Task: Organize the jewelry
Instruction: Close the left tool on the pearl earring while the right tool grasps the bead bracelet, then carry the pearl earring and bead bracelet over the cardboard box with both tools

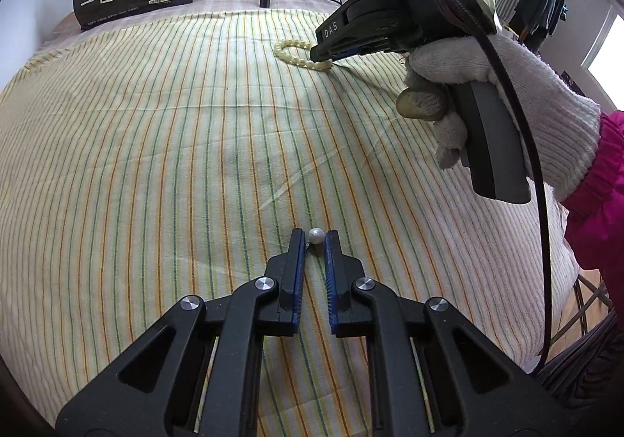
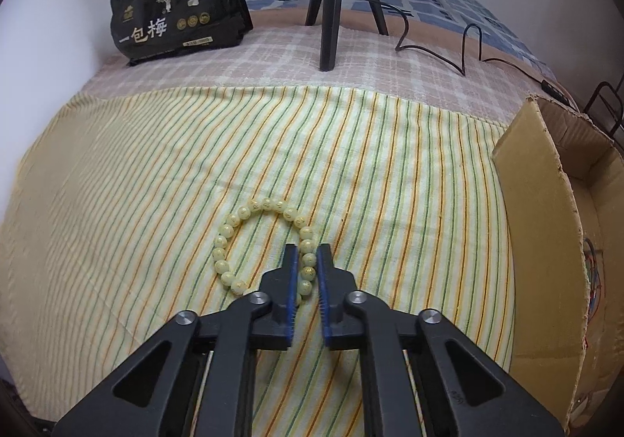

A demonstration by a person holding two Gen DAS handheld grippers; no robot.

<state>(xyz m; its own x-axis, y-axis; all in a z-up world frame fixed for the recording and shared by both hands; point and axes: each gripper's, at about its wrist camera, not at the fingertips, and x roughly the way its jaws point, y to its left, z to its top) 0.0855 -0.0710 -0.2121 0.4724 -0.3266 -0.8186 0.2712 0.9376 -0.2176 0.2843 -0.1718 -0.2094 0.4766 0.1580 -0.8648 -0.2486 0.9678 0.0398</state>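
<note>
A pale yellow bead bracelet [image 2: 249,238] lies on the striped cloth [image 2: 156,183]. My right gripper [image 2: 307,251] straddles the bracelet's right side, with beads between its narrowly parted fingers; I cannot tell whether they press on the beads. The left wrist view shows the bracelet [image 1: 296,54] far off, with the right gripper [image 1: 323,52] at it. A small white pearl [image 1: 316,235] with a thin dark piece lies between the tips of my left gripper [image 1: 315,238], whose fingers stand slightly apart beside it.
A cardboard box [image 2: 546,242] stands open at the right edge of the cloth. A black snack bag [image 2: 175,4] and a black tripod [image 2: 331,0] with a cable stand at the back. Folded quilts lie behind them.
</note>
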